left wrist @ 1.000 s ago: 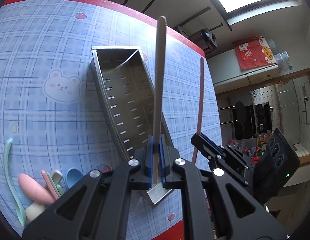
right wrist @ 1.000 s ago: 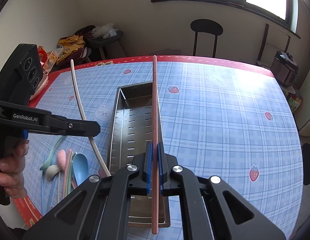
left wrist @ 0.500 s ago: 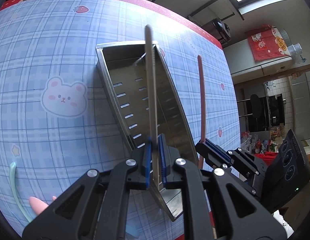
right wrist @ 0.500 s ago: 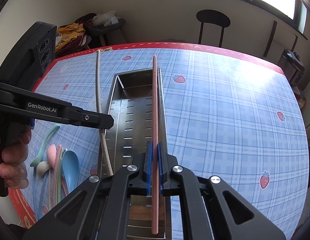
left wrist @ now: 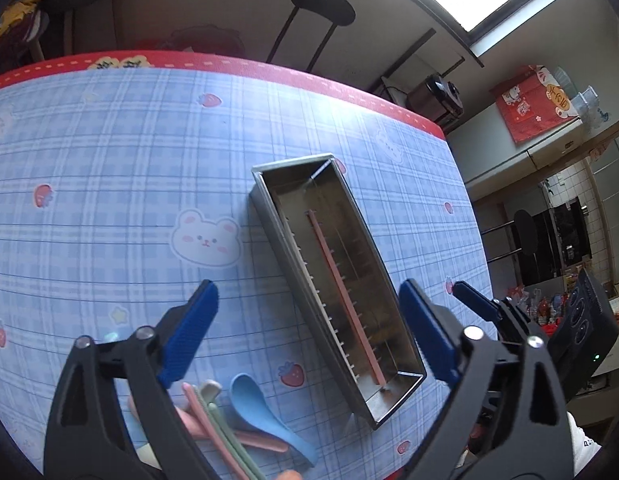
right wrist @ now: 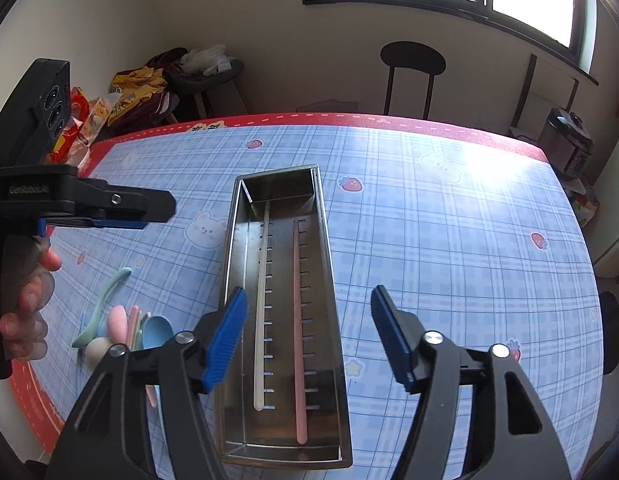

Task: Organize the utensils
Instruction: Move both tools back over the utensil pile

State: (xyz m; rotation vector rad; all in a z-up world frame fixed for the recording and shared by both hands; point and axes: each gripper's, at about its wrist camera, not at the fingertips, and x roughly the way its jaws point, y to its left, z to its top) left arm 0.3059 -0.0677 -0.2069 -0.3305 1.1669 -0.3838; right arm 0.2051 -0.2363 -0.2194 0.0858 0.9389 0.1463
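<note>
1. Left wrist view. The left gripper (left wrist: 307, 316) stands with its jaws spread wide and holds nothing. Its blue pads (left wrist: 189, 332) frame an open gap over the checked tablecloth (left wrist: 109, 200).
2. Same view. The steel tray (left wrist: 269, 216) lies on the cloth, running diagonally through that gap; its near end sits between the two fingers and lower, not touched by either. A pink chopstick (left wrist: 341, 292) lies flat on the tray floor along its length. The white chopstick cannot be made out from this angle.
3. Same view. A heap of loose utensils, among them a blue spoon (left wrist: 265, 416), lies on the cloth beside the tray's near end, partly hidden behind the left finger. The right gripper (left wrist: 473, 300) shows at the right edge, just beyond the tray.
4. Right wrist view. The right gripper (right wrist: 305, 328) is likewise wide apart and empty. The steel tray (right wrist: 325, 240) runs straight away between its fingers, its rims just inside the pads (right wrist: 227, 336).
5. Same view. In the tray, a white chopstick (right wrist: 262, 304) and the pink chopstick (right wrist: 298, 320) lie side by side, parallel, apart from each other and clear of the fingers.
6. Same view. The left gripper (right wrist: 121, 216) hangs to the tray's left, above the cloth, held by a hand (right wrist: 27, 304). The spoon heap (right wrist: 121, 328) lies below it on the cloth.
</note>
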